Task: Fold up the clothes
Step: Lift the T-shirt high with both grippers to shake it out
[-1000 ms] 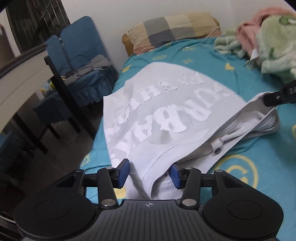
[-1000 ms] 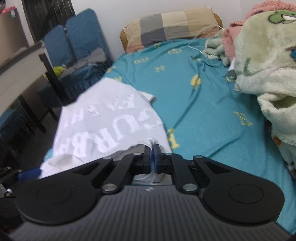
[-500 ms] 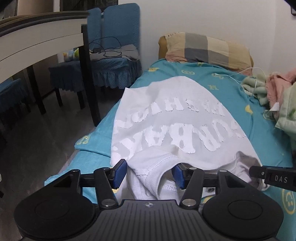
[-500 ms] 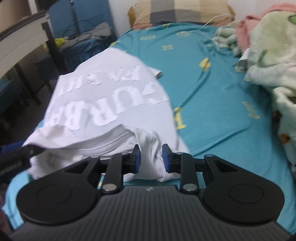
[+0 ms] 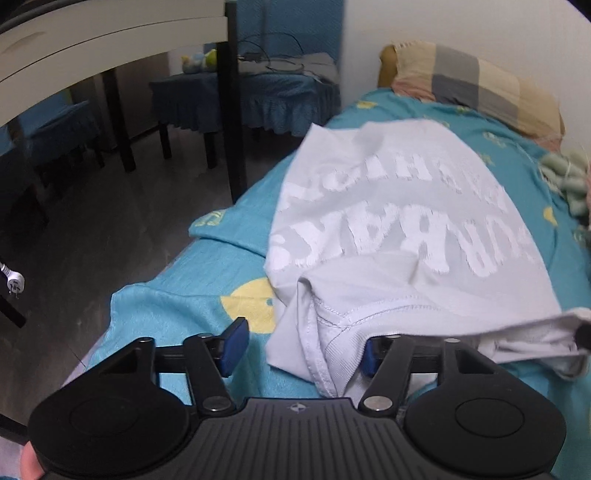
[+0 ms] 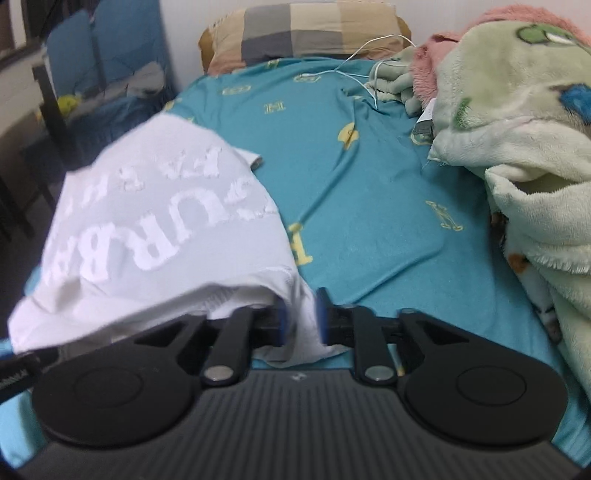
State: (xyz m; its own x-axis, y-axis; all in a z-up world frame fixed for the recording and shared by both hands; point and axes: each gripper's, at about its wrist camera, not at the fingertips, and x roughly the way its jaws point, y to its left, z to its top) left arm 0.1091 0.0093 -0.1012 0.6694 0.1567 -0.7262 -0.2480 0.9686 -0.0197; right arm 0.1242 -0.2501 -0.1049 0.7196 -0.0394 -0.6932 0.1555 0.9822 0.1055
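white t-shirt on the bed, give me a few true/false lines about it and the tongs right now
1. The white t-shirt lies on a teal bedsheet. True.
2. The left tongs are clamped shut on the shirt. False: their pads stand wide apart, with the shirt's edge lying between them.
3. The shirt's lettering faces up. True.
4. The right tongs are shut tight. False: they are open, with a fold of shirt in the gap.
5. The plaid pillow rests on top of the shirt. False: it sits at the head of the bed, apart from the shirt.
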